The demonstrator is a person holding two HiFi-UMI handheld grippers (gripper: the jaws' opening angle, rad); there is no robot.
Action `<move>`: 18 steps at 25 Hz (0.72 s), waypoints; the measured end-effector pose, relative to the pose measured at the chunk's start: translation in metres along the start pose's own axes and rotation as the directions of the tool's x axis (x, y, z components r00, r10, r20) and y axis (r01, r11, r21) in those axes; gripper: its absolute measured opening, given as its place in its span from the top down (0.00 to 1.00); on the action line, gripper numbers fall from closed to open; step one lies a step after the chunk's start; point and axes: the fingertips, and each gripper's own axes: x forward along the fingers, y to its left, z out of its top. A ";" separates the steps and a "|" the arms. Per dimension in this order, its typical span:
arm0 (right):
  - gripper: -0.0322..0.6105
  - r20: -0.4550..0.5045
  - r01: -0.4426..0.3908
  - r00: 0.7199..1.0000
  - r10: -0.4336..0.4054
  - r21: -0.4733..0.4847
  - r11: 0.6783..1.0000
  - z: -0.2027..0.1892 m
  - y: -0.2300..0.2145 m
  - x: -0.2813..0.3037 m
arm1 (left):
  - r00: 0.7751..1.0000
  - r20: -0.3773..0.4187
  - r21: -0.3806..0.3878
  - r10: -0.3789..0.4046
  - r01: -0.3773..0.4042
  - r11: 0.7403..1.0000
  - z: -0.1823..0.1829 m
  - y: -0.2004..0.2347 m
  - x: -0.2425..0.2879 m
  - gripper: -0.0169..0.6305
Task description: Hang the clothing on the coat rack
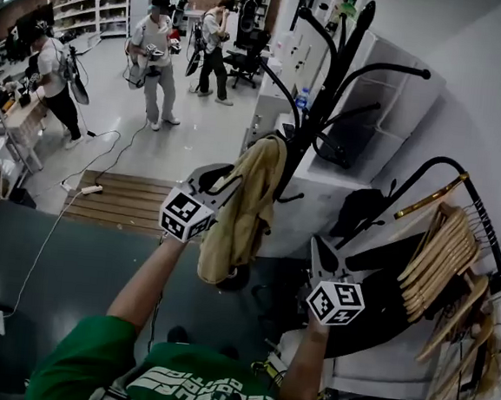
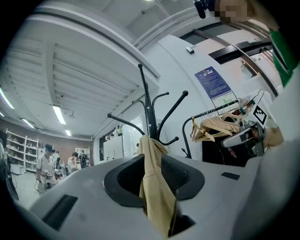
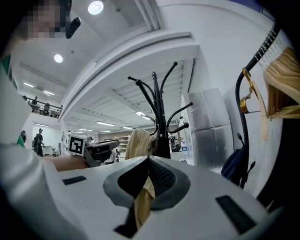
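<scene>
A black coat rack (image 1: 316, 96) with curved hooks stands ahead of me. A tan garment (image 1: 245, 212) hangs from one of its lower hooks. My left gripper (image 1: 226, 182) is raised against the garment's upper left side. In the left gripper view the tan cloth (image 2: 157, 197) runs down from the hook between the jaws, which stand open around it. My right gripper (image 1: 323, 249) points upward lower right, apart from the garment. In the right gripper view a tan strip (image 3: 143, 204) shows low between its jaws, and the hung garment (image 3: 137, 143) is beside the rack (image 3: 159, 117).
A black clothes rail with several wooden hangers (image 1: 442, 255) and a dark garment (image 1: 363, 213) stands at my right. White cabinets (image 1: 390, 102) are behind the rack. A slatted wooden platform (image 1: 120, 196) and a floor cable lie left. Several people (image 1: 154, 56) stand farther back.
</scene>
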 end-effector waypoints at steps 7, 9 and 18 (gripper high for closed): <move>0.94 -0.009 -0.085 0.996 0.085 -0.004 0.996 -0.002 0.030 0.021 | 0.999 -0.023 -0.041 0.043 -0.044 0.998 -0.009 0.005 -0.044 0.94; 0.94 -0.015 -0.114 0.993 0.114 -0.007 0.993 -0.004 0.043 0.029 | 0.998 -0.029 -0.055 0.064 -0.065 0.996 -0.013 0.007 -0.059 0.96; 0.94 -0.036 -0.273 0.961 0.273 -0.011 0.962 -0.010 0.113 0.063 | 0.987 -0.087 -0.088 0.135 -0.143 0.986 -0.026 0.013 -0.126 0.97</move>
